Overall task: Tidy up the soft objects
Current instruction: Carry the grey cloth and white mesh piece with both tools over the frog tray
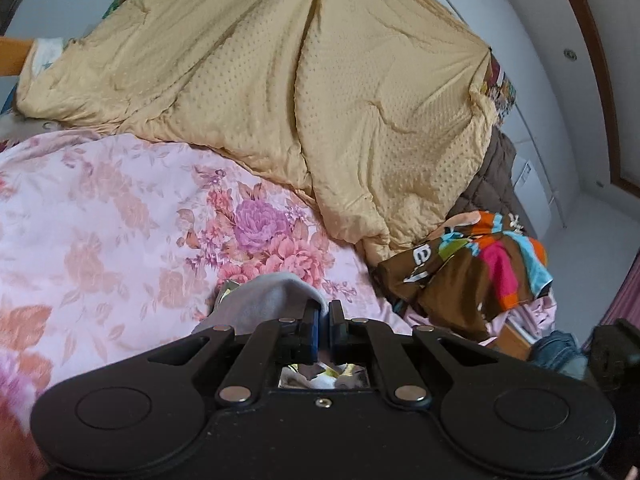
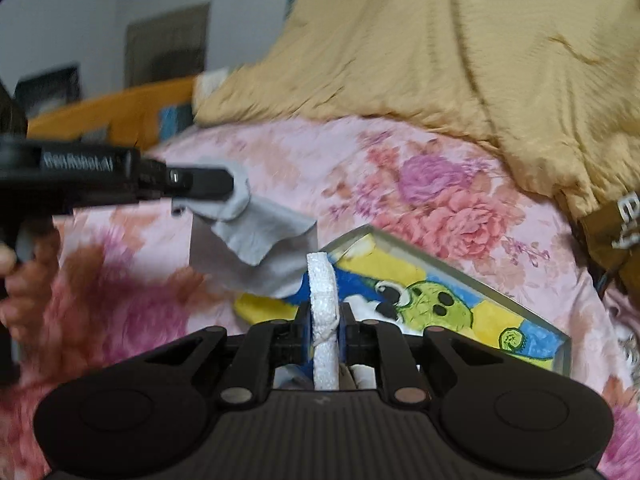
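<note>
My left gripper point(image 1: 324, 309) is shut on a grey cloth point(image 1: 272, 294), which bunches up over its left finger. In the right wrist view the left gripper point(image 2: 231, 182) comes in from the left, and the grey cloth point(image 2: 260, 236) hangs from its tips above the bed. My right gripper point(image 2: 323, 314) is shut on a white foam strip point(image 2: 321, 280) that stands upright between the pads. Behind the strip lies a flat, clear-edged pack with a yellow, blue and green cartoon print point(image 2: 440, 300); the hanging cloth hides its left corner.
A pink floral sheet point(image 1: 100, 220) covers the bed. A yellow quilt point(image 1: 320, 80) is heaped at the back. A brown multicoloured garment point(image 1: 480, 268) and a brown quilted piece point(image 1: 494, 184) lie at the right edge. A person's hand point(image 2: 20, 280) holds the left gripper.
</note>
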A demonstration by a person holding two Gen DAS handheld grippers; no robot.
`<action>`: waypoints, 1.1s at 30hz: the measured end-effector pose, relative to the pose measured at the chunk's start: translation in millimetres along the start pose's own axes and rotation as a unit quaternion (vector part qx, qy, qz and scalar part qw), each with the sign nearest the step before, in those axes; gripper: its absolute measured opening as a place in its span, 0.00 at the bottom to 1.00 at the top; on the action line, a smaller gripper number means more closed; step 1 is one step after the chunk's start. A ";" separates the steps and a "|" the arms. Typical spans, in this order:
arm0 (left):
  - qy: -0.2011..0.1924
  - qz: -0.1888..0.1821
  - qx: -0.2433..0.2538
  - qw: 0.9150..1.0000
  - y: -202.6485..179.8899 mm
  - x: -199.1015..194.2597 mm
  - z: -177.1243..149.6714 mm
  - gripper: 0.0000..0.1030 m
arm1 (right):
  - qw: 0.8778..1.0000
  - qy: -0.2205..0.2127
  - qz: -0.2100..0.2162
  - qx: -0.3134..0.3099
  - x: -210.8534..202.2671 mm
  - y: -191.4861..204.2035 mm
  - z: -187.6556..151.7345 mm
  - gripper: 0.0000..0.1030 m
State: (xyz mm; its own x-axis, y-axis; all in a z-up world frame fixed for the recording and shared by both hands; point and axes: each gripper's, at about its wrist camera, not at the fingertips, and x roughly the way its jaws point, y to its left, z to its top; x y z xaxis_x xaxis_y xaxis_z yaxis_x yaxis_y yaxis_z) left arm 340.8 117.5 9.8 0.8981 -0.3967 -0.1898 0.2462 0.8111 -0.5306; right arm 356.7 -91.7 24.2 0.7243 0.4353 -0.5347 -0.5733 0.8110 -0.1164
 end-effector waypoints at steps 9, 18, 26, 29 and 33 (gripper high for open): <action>0.045 0.002 0.002 0.999 -13.8 63.9 -12.1 0.04 | 0.982 -0.033 0.037 0.181 3.2 -72.6 -12.1 0.14; 0.102 0.035 0.003 0.994 -15.3 100.9 -36.5 0.04 | 0.955 -0.028 0.036 0.293 21.3 -126.8 -38.7 0.17; 0.154 0.071 0.011 0.985 -11.8 107.3 -61.9 0.05 | 0.969 0.002 0.006 0.246 32.9 -114.9 -42.9 0.26; 0.161 0.084 0.018 0.983 -14.6 106.3 -64.2 0.08 | 0.975 0.005 -0.006 0.223 30.5 -109.3 -44.0 0.29; 0.174 0.103 0.028 0.979 -19.0 106.4 -66.0 0.13 | 0.980 0.005 -0.023 0.197 27.8 -102.8 -44.6 0.42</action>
State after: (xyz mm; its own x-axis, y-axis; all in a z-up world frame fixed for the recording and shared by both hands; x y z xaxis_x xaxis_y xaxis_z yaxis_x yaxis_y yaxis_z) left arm 407.6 31.5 -54.8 0.7550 -0.3359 -0.5631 0.1011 0.9082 -0.4061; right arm 418.6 -180.4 -15.9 0.7414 0.3920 -0.5446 -0.3457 0.9188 0.1906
